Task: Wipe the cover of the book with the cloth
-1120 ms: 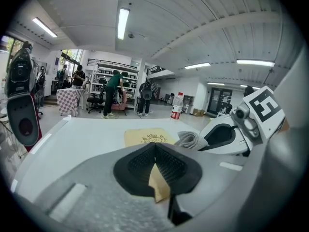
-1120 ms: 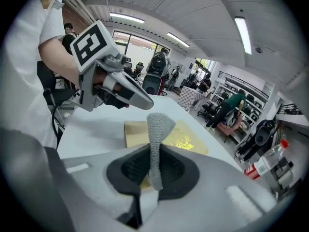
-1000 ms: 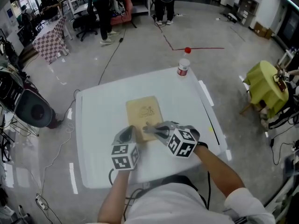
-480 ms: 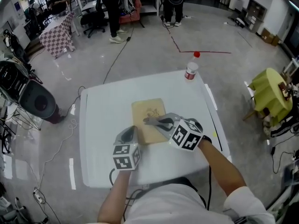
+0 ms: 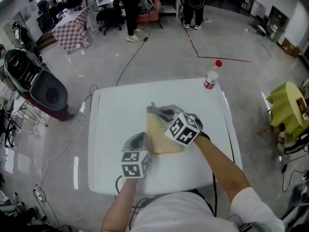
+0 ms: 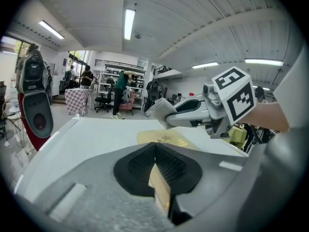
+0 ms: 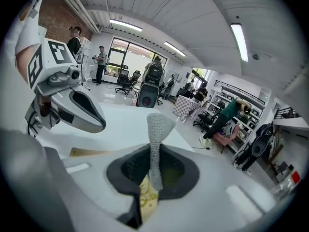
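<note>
Cloth point(image 7: 154, 129) sits pinched in right gripper point(image 5: 161, 112) above book point(image 5: 160, 140) at frame centre, left gripper point(image 5: 136, 140) clamped on book's lower-left edge.

Tan book point(image 5: 163, 142), grey cloth point(image 7: 155, 129), white table point(image 5: 111, 129)

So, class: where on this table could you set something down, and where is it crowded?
Bare: the table's left part, between its edge and the book; also the far strip left of the bottle. Crowded: the middle, with the left gripper, right gripper and cloth.
</note>
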Demonstrator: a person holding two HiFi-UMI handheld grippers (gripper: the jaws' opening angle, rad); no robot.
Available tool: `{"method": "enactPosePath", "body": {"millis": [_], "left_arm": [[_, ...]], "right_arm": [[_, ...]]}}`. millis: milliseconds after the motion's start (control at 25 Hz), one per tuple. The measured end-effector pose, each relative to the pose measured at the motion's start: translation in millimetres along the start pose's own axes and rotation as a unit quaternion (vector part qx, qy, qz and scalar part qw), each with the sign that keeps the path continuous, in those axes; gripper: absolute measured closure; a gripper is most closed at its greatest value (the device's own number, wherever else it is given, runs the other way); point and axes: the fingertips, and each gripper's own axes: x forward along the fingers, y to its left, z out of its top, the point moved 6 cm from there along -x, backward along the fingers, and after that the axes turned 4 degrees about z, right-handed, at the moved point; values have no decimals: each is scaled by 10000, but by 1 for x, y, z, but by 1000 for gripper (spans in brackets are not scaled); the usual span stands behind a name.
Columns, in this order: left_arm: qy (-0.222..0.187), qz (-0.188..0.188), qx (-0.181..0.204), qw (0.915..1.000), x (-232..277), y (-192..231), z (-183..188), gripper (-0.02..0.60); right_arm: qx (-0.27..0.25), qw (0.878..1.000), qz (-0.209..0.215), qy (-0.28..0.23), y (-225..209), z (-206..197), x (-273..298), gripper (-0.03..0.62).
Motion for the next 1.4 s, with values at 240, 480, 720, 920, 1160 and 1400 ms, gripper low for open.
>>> {"method": "enactPosePath", "body": {"millis": [240, 480, 720, 920, 1160, 1400], "left_arm": [[37, 121, -52, 9999, -2, 11, -2, 575], [99, 186, -87, 9997, -4, 17, -4, 575], [103, 138, -62, 9998, -3, 19, -6, 575], [105, 99, -29, 9999, -2, 17, -7, 575], [77, 103, -22, 9999, -7, 19, -6, 575], [39, 76, -67, 9999, -12, 21, -7, 575]], "right_arm": [[-11, 9998, -53, 167, -14, -4, 36, 566], [41, 9998, -103, 165, -18, -3, 52, 566], [-13, 9998, 106, 187, -5, -1, 55, 566], [-8, 9997, 162, 166, 8, -4, 44, 566], [15, 9996, 213, 165, 27, -5, 29, 566], [50, 9995, 299, 101, 50, -4, 14, 566]]}}
